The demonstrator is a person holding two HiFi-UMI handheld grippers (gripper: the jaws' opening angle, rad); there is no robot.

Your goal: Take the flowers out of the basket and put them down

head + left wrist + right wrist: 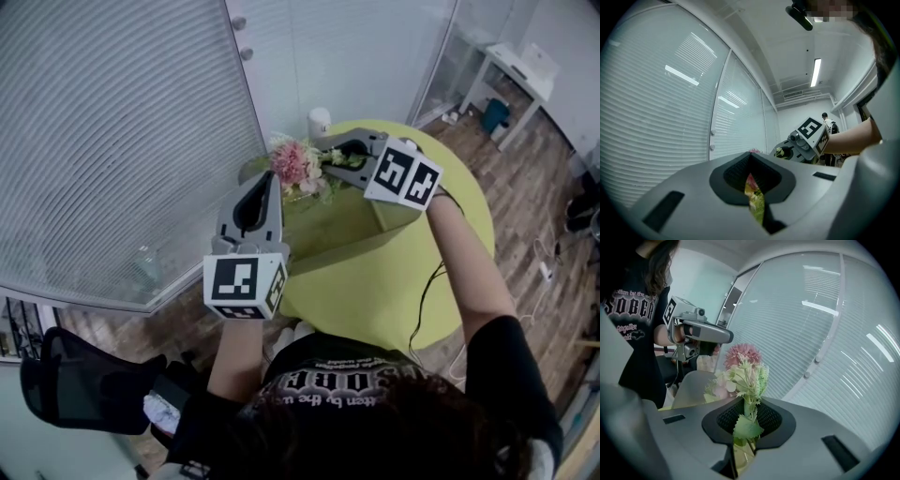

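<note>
- One flower bouquet [743,371] clenched by its stems in the right gripper [749,408], blooms just beyond its jaws.
- Left gripper [751,164]: jaws pressed together, apparently empty.
- Judged: lift-out done; laying it on the table [375,291] remains.

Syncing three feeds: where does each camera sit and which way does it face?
Head view: on the head, steeply down onto the table, left gripper, right gripper, flowers; forearms show.
Left gripper view: on that gripper, facing the blinds; right forearm shows.
Right gripper view: on that gripper, facing its held flowers; torso shows.
Shared: each gripper view shows the other gripper.
</note>
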